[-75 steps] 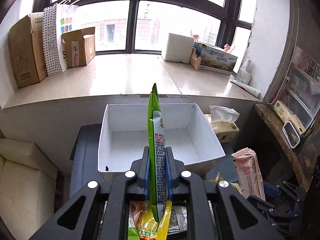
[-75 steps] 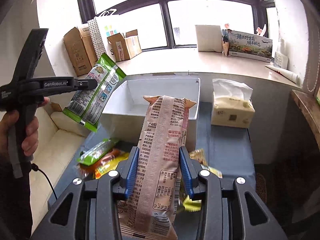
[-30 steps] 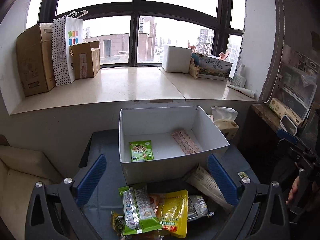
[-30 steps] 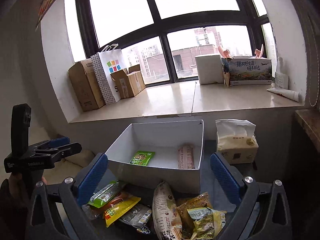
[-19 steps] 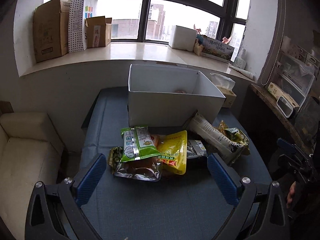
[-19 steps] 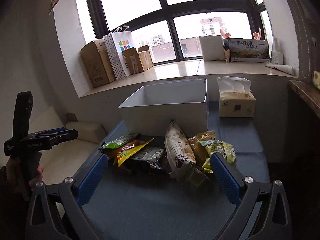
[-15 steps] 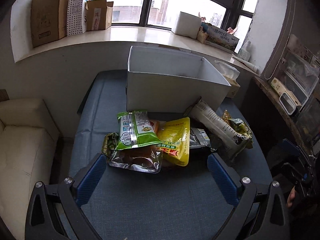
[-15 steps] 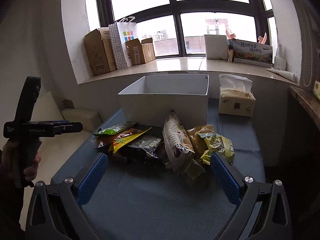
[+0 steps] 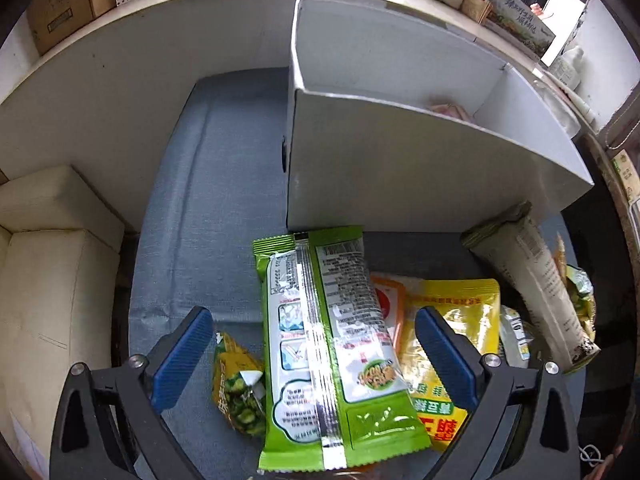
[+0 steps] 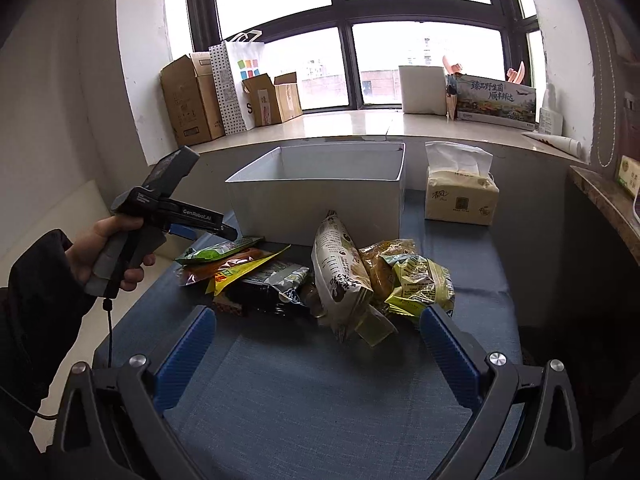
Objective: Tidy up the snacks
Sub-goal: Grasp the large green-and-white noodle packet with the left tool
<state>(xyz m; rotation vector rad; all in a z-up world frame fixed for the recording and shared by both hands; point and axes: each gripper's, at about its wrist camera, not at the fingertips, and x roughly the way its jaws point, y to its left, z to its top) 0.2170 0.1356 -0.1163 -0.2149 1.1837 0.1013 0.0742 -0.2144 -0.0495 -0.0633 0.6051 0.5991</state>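
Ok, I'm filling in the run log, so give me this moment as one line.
left hand-held gripper: open, over green packet | right hand-held gripper: open, empty | white box: behind snack pile

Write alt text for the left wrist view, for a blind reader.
The open left gripper hovers over a green snack packet atop a snack pile on a blue table, with a white box just behind.
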